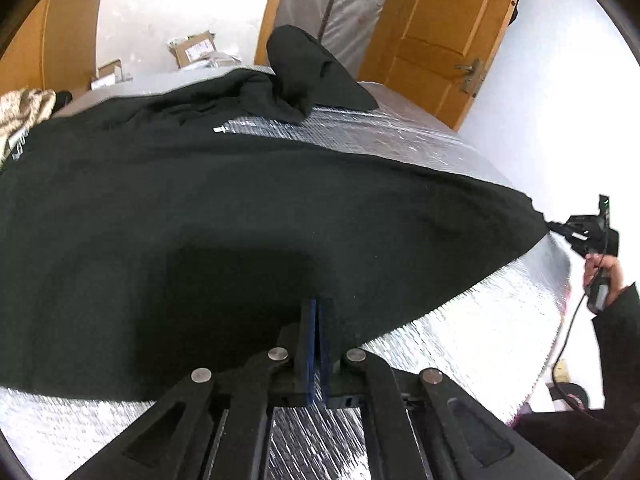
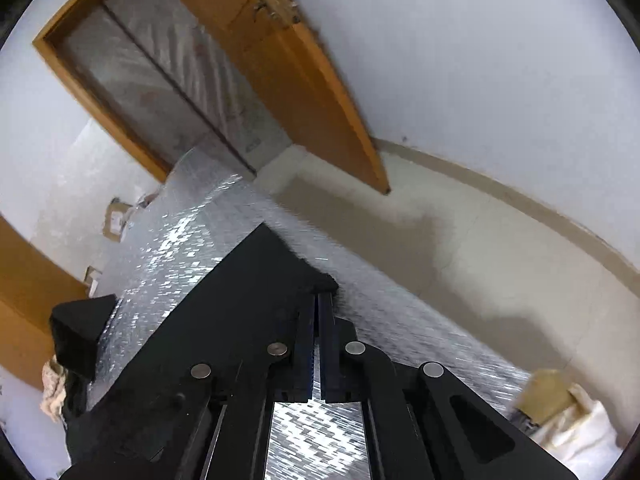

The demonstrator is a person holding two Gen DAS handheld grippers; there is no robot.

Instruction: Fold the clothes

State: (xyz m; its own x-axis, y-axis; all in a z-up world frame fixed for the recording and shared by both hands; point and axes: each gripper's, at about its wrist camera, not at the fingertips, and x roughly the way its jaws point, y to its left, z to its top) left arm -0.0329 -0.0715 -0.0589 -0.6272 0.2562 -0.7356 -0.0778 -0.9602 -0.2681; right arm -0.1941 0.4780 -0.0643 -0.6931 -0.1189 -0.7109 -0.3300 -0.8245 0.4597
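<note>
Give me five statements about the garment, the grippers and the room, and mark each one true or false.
1. The garment on the silver surface is black. True.
2. The left gripper stands wide open above the cloth. False: its jaws are shut on the garment's near edge.
3. The right gripper is pinching a corner of the garment. True; the left wrist view shows the cloth pulled out to a point at it.
4. The wooden door is painted white. False: it is orange-brown, and the wall beside it is white.
5. The garment is already folded into a neat square. False: it lies spread out, with a sleeve bunched at the far side.
</note>
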